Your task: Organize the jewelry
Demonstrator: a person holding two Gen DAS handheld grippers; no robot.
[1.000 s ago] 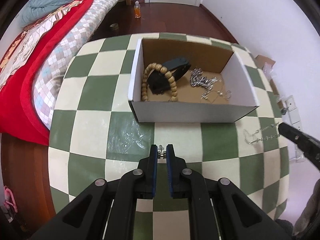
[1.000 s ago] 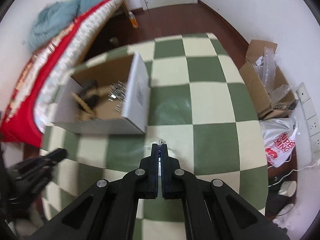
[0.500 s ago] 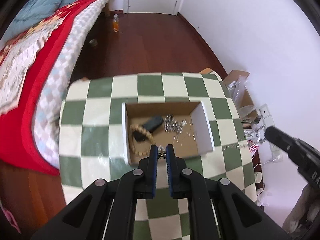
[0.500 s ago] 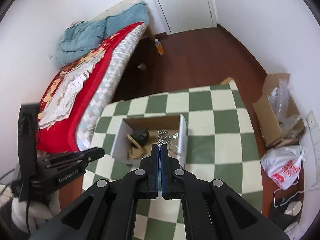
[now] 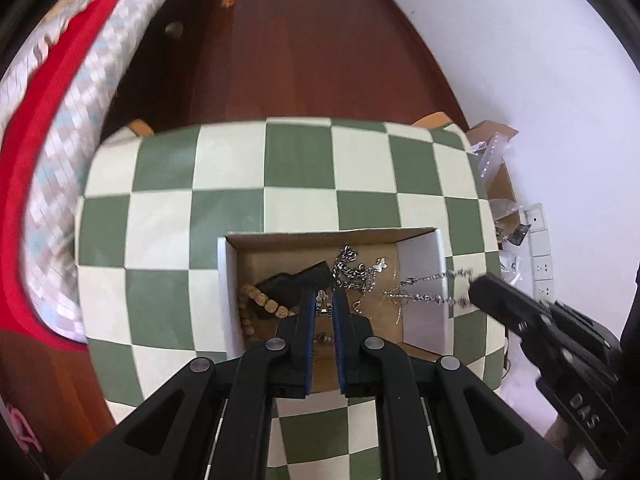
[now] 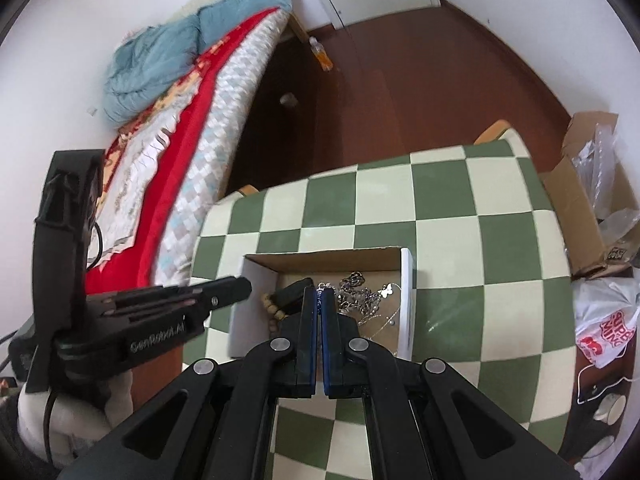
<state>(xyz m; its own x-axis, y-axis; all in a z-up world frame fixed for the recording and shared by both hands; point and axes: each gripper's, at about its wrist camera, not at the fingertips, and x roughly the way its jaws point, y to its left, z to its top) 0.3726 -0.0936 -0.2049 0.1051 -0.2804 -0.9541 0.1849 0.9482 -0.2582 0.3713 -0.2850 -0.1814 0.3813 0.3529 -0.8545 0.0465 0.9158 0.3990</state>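
Jaws of both grippers are closed on a silver chain necklace (image 5: 432, 289), one end each. L gripper (image 5: 323, 307) pinches a small metal clasp end between its blue pads; R gripper (image 6: 319, 300) has its pads pressed nearly flat together w/ a bit of chain at the tips. In the L wrist view the chain runs as two strands from R gripper's tip, at right, toward the L jaws, stretched above the right wall of the cardboard box (image 5: 424, 280). Box sits on the green/cream checked surface (image 5: 240, 176), directly below both sets of jaws. Inside, left of the L jaws: wooden bead bracelet (image 5: 262, 304) and a black item (image 5: 298, 282); just beyond the jaws: a pile of silver chains (image 5: 354, 270). Bed w/ red blanket (image 6: 176, 120) lies far left.
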